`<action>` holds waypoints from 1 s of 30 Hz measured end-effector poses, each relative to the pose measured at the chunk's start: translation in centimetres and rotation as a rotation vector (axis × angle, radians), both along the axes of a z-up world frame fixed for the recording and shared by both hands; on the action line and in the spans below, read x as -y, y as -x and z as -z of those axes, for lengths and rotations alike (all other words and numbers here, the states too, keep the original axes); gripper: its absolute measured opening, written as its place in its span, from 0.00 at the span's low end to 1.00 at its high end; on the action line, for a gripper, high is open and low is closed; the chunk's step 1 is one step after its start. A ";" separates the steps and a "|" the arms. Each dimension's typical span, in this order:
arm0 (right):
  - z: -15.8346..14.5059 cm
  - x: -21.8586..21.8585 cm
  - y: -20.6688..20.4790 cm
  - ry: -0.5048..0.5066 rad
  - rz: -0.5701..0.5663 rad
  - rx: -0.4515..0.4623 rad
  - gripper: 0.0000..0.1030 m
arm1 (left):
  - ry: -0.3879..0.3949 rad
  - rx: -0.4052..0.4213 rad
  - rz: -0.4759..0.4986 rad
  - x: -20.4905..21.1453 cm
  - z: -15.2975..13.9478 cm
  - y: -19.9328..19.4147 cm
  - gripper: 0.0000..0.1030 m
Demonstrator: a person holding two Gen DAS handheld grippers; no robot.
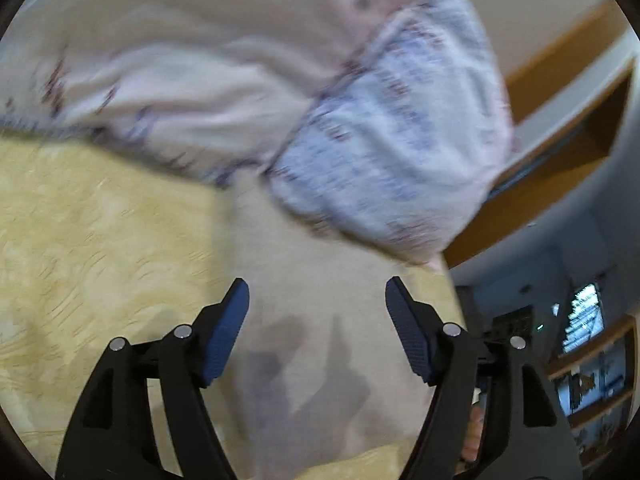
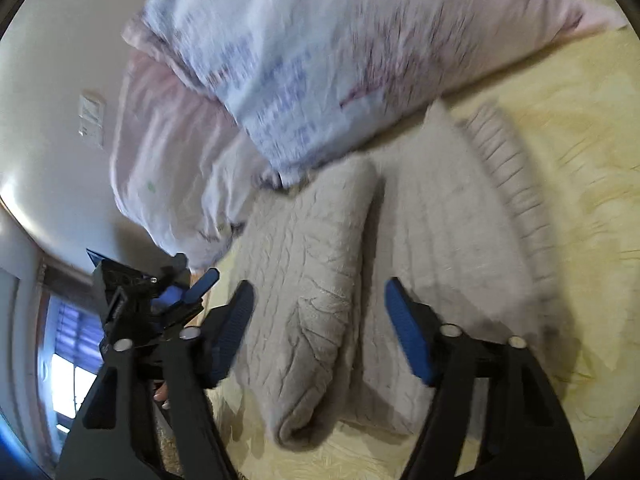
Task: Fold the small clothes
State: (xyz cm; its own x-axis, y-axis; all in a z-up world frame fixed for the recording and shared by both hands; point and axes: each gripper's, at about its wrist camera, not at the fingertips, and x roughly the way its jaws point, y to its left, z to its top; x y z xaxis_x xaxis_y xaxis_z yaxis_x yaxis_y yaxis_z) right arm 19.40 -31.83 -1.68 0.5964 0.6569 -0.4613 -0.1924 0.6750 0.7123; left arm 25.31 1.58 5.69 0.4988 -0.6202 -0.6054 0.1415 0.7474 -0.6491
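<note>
Right wrist view, right gripper (image 2: 319, 332) fingers wide above folded beige sweater (image 2: 304, 280), left gripper (image 1: 318, 332) fingers wide.

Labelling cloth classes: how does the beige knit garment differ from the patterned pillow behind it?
The beige knit garment is plain and ribbed; the patterned pillow is smooth, pale blue and pink with dark print. The garment lies flat on the yellow bedspread with one sleeve folded inward; the pillow is puffy and rests beyond the garment's far end. Both are soft, and neither is gripped: the right hand-held gripper is open above the garment.
</note>
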 end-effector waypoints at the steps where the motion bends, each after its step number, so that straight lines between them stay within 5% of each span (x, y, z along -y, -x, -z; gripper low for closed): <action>1: 0.4 -0.4 -0.4 0.009 -0.009 -0.022 0.56 | -0.005 -0.027 0.000 -0.3 0.9 0.0 0.68; 4: 1.3 -1.8 -1.6 -0.004 -0.046 -0.072 0.44 | -0.012 -0.088 0.003 -0.5 3.2 -0.3 0.68; 9: 1.6 -2.2 -3.0 -0.060 -0.038 -0.061 0.39 | 0.028 -0.138 0.032 1.2 5.0 -1.3 0.70; 13: 1.7 -2.3 -3.9 -0.057 -0.004 -0.030 0.18 | 0.034 -0.145 0.036 1.6 5.3 -1.3 0.75; 21: -3.9 -0.8 0.0 0.153 0.097 0.190 0.15 | 0.041 -0.123 0.052 2.2 4.3 -0.8 0.76; 30: -4.6 1.7 1.8 0.393 0.212 0.233 0.15 | 0.021 -0.135 0.135 5.5 4.5 0.5 0.76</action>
State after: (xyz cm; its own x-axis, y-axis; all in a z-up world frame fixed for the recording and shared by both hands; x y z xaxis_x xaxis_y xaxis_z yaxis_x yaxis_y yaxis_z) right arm 17.59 -33.49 2.92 0.8145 0.3132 -0.4885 -0.1453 0.9251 0.3508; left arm 24.81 -3.97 1.18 0.3251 -0.6893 -0.6475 0.1504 0.7136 -0.6842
